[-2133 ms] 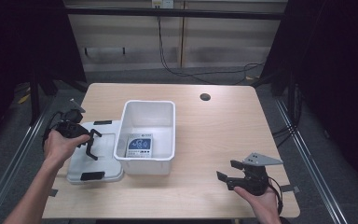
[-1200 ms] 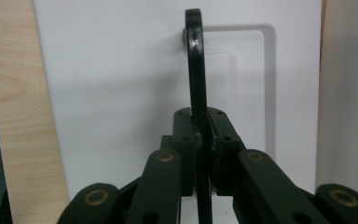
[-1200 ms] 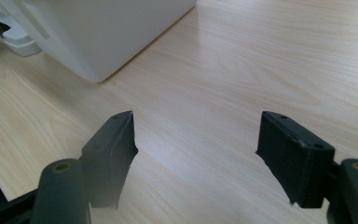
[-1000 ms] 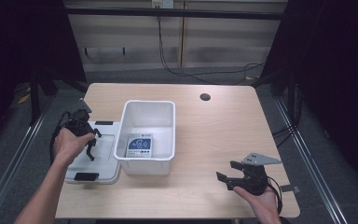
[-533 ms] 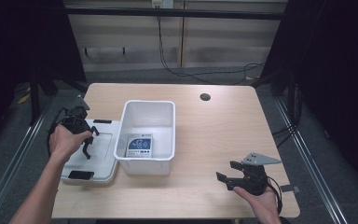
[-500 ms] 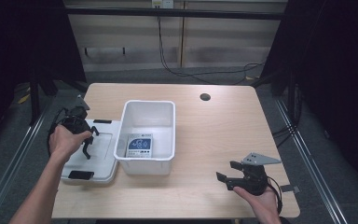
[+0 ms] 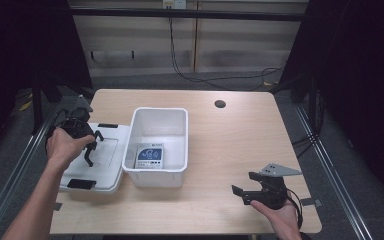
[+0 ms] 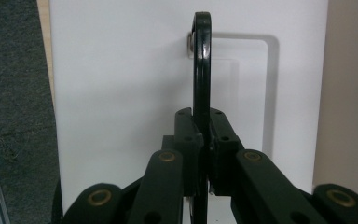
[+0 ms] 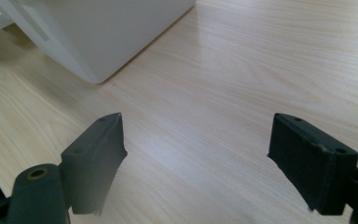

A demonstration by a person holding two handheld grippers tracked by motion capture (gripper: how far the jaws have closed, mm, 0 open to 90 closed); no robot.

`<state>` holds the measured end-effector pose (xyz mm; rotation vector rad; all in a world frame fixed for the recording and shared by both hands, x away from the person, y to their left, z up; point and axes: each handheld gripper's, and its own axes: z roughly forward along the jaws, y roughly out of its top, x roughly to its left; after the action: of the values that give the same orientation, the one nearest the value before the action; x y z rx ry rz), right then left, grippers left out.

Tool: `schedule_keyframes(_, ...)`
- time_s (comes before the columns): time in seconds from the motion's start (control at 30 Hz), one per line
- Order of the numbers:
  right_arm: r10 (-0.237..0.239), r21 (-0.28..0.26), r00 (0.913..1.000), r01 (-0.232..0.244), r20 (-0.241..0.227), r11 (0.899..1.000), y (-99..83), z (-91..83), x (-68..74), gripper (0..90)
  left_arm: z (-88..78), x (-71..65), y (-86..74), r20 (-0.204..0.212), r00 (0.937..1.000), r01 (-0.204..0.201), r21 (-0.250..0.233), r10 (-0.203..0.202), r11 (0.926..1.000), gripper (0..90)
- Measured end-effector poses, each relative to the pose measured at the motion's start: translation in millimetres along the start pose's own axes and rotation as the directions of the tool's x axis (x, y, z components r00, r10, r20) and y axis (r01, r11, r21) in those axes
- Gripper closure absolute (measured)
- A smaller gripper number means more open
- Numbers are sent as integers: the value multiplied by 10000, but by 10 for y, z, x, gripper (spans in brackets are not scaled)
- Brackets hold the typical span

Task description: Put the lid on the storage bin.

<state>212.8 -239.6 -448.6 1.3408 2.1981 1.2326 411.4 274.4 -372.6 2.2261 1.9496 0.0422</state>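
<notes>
Left gripper view: the left gripper (image 8: 200, 154) was seen clamped on the lid's black handle (image 8: 201, 60), its long axis running straight up frame, while the right gripper (image 9: 214, 158) was held with jaws apart.

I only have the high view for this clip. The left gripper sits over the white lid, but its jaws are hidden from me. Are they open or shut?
Observer: Shut. In the left gripper view, the left gripper pinches a thin black bar, seen edge-on over the white lid.
Operator: Is the right one holding anything?
Observer: No. The right gripper is open, with bare table between its jaws.
Operator: What lies ahead of it?
Observer: A corner of the white bin, apart from the jaws.
</notes>
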Motion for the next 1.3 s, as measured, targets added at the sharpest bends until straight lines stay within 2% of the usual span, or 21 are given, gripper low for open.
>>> schedule_keyframes(0.3,-42,44,10000,42,-22,10000,3,9,5,168,-117,83,-16,189,9998,74,-58,-73,10000,848)
schedule_keyframes(0.4,-31,61,10000,30,25,10000,4,13,2,158,-212,98,-19,294,9996,59,-192,-53,9998,848)
schedule_keyframes(0.53,-39,53,10000,39,-1,10000,4,12,5,158,-287,102,-12,179,9998,105,-202,-101,9997,848)
schedule_keyframes(0.63,-39,55,10000,39,-1,10000,4,12,5,158,-315,101,-14,241,9996,119,-296,-112,9995,848)
schedule_keyframes(0.87,-68,71,10000,68,-8,10000,4,16,7,158,-443,82,-3,328,9994,-47,-456,62,9989,848)
schedule_keyframes(1.0,-75,88,10000,75,-11,9999,4,17,8,154,-519,78,-1,515,9986,-113,-570,143,9983,849)
schedule_keyframes(1.3,-77,111,10000,78,-45,9999,4,22,8,146,-672,37,14,452,9986,-240,-685,271,9974,848)
